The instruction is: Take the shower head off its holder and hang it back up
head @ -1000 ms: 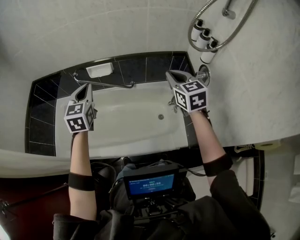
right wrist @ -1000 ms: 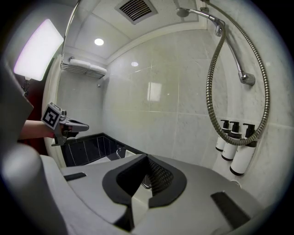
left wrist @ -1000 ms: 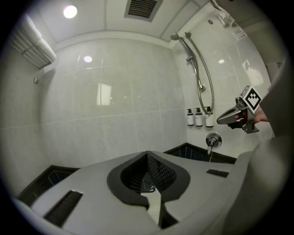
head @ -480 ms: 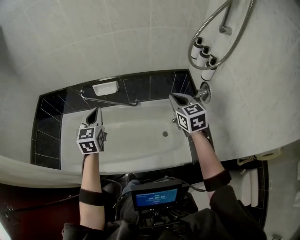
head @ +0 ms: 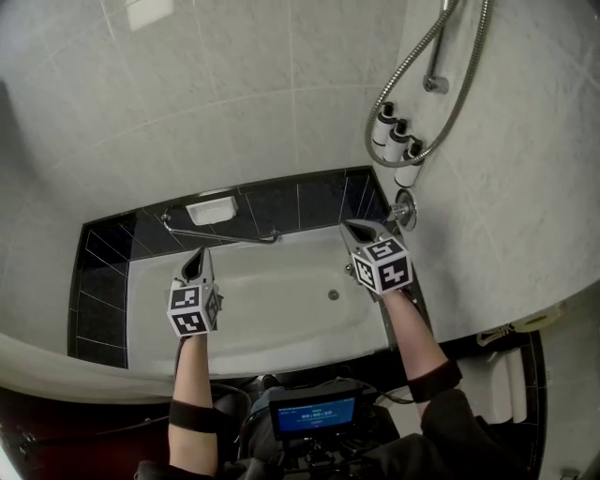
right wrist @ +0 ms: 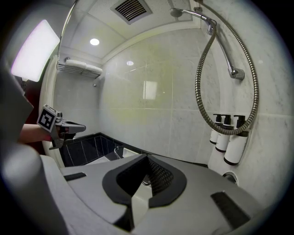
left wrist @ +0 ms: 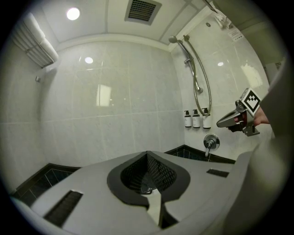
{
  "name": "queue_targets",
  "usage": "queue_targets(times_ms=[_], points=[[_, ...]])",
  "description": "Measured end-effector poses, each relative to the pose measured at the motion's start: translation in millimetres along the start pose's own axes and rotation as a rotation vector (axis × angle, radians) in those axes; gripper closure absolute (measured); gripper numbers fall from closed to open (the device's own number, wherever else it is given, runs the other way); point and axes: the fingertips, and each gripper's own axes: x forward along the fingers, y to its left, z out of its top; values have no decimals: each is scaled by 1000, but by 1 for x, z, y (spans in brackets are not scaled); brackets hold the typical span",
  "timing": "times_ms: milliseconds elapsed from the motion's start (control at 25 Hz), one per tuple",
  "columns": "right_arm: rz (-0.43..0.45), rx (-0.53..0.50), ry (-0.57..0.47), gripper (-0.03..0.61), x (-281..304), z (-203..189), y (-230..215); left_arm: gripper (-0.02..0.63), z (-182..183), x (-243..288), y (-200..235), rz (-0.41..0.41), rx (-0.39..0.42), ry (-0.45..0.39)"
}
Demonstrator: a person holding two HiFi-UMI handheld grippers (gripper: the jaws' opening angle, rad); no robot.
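The chrome shower head (right wrist: 176, 12) hangs on its holder (right wrist: 211, 26) at the top of the wall rail, with the metal hose (right wrist: 250, 78) looping down from it. The left gripper view shows the shower head (left wrist: 173, 40) high on the right wall, and the head view shows only the hose (head: 417, 66). My left gripper (head: 195, 262) is shut and empty over the bathtub (head: 272, 328). My right gripper (head: 353, 228) is also shut and empty, near the wall valve (head: 403, 208), far below the shower head.
Three white pump bottles (head: 395, 142) hang inside the hose loop. A grab bar (head: 217, 234) and a soap dish (head: 211, 208) sit along the tub's black-tiled far edge. A towel shelf (right wrist: 78, 68) is high on the left wall. A screen (head: 313, 414) sits at the person's chest.
The head view has tilted up the wall, so both grippers sit lower in the picture and more of the hose shows. Both grippers stay shut and empty.
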Motion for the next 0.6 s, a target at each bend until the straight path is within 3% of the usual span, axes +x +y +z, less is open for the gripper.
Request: queue_targets(times_ms=[200,360,600], points=[[-14,2,5,557,1,2,-10,612,6,9,-8,-20,11,13],[-28,-4,6,557,3,7,-22,612,15,22,-5,5,70,-5],[-26,-19,23,558,0,18,-23,570,69,34,-21,-12,197,-51]])
